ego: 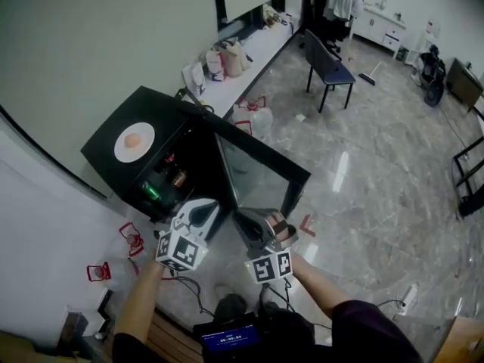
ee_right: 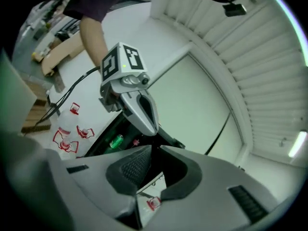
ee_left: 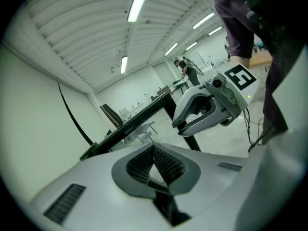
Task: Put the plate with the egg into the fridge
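White plate bearing the egg is sitting mid-top of the fridge, door gaping ready, left tongs and right tongs hovering closed, empty.

Long ceiling lights fill the room with bright, even, slightly greenish light. The glossy floor throws back a white streak of glare, and the shadows on it are faint and soft. The black fridge reads very dark, its inside hard to make out. All three views bend strongly and darken toward the corners. In both gripper views the near foreground seems out of focus.
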`<state>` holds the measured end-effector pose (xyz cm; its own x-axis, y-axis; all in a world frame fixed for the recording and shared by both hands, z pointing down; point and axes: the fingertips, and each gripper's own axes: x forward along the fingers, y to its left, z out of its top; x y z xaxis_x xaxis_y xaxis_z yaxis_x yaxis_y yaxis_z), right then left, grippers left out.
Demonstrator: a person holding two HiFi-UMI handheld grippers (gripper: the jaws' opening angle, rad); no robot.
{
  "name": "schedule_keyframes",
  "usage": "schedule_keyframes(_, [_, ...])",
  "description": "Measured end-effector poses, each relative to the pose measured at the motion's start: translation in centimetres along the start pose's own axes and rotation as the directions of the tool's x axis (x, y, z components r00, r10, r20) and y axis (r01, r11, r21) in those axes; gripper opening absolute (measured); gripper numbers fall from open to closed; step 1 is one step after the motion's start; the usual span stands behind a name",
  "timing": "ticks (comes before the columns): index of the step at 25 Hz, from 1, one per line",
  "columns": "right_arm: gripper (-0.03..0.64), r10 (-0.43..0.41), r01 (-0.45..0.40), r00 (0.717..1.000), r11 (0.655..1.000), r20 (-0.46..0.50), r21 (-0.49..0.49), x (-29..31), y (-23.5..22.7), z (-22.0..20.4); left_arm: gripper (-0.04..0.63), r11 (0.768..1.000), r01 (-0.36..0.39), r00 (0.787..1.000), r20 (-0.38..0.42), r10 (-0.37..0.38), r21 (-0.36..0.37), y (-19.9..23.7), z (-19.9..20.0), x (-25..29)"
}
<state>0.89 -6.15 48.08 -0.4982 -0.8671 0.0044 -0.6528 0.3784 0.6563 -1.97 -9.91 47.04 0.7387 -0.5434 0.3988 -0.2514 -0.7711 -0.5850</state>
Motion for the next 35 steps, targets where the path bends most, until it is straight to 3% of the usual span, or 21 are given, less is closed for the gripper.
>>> schedule_keyframes(4, [0.058,0.092,-0.069,0.99,0.977,0.107,-0.202,6.9,1.5,4.9,0.011,0.984,-0.05,0.993,-0.099,0.068,0.172,8.1,-3.4,-4.4])
schedule_keyframes(7, [0.058,0.138,-0.082,0.978,0.943,0.155,-0.322,11.9,1.9,8.3,0.011,0.963,-0.09,0.978,-0.162,0.134,0.254,16.0,-6.7,-7.4])
schedule_keyframes(11, [0.058,0.149,-0.069,0.975,0.911,0.167,-0.407,17.8,2.4,11.5,0.011,0.964,-0.107,0.953,-0.252,0.17,0.243,25.1,-12.2,-10.4])
schedule_keyframes(18, [0.058,0.177,-0.066,0.971,0.845,0.161,-0.53,24.2,3.9,14.4,0.011,0.982,-0.068,0.894,-0.426,0.139,0.178,34.6,-21.7,-8.8])
schedule_keyframes(22, [0.058,0.185,-0.075,0.975,0.797,0.124,-0.599,26.1,4.4,13.9,0.011,0.991,-0.052,0.855,-0.508,0.108,0.124,37.1,-25.5,-6.5])
schedule_keyframes(27, [0.06,0.173,-0.076,0.981,0.769,0.092,-0.635,27.1,3.9,13.2,0.011,0.996,0.017,0.829,-0.558,0.036,0.089,37.2,-27.3,-4.5])
schedule_keyframes(30, [0.074,0.167,-0.08,0.984,0.749,0.07,-0.658,27.2,3.4,12.2,0.011,0.995,0.061,0.828,-0.56,-0.008,0.076,36.2,-27.2,-3.7])
schedule_keyframes(35, [0.114,0.19,-0.143,0.982,0.729,-0.002,-0.67,27.5,4.0,9.8,0.011,0.995,0.073,0.856,-0.516,-0.028,0.067,34.8,-26.0,-3.1])
